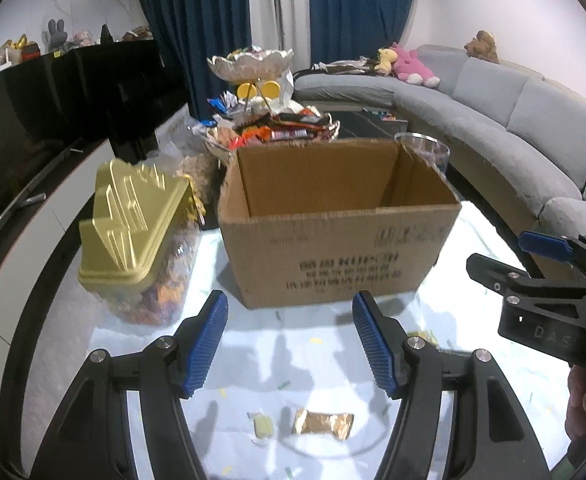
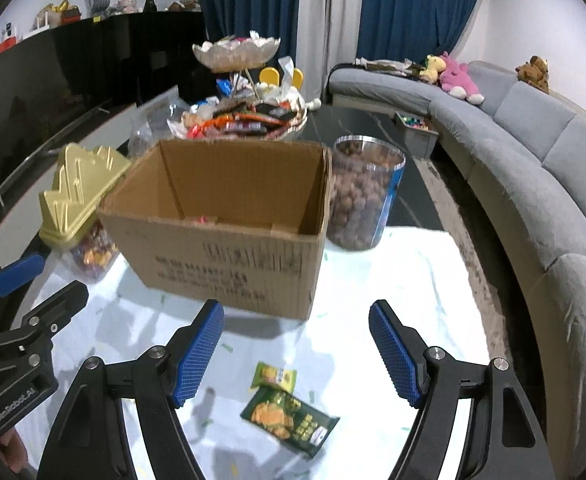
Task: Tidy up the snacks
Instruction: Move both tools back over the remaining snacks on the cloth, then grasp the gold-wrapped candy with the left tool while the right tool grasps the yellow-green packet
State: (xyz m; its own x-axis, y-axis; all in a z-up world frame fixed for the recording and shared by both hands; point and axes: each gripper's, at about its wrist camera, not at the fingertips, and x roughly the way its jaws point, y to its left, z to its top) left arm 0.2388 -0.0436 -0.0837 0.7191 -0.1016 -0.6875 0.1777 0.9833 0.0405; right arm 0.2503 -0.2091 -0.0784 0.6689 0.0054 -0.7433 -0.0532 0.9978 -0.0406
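Snacks lie loose on the white tabletop (image 1: 133, 344) in the left wrist view: a gold foil packet (image 1: 324, 425) and a small pale green sweet (image 1: 262, 426) sit side by side, near but apart, below and between the fingers of the left gripper (image 1: 291, 346). Those fingers stand wide apart and hold nothing. Beyond them an open cardboard box (image 1: 333, 256) stands upright, with a gold-lidded jar (image 1: 141, 240) of wrapped sweets just to its left and a heaped snack bowl (image 1: 273, 128) behind it.

From the right wrist view, the right gripper (image 2: 297, 350) hangs above the tabletop with its fingers spread wide and empty. Under them lie a dark green snack packet (image 2: 289, 420) and a smaller green packet (image 2: 273, 376), their ends nearly touching. The box is straight ahead, and a clear tub (image 2: 367, 196) of brown round snacks stands right beside its right wall.

All the loose packets look light, flat and crinkly, so they will likely slide on the smooth cover and crush if squeezed hard. Pinching the green packet across its short width, near the middle, or by a sealed end seam, seems the surest hold; the foil packet looks slippery and calls for a firm, low approach.
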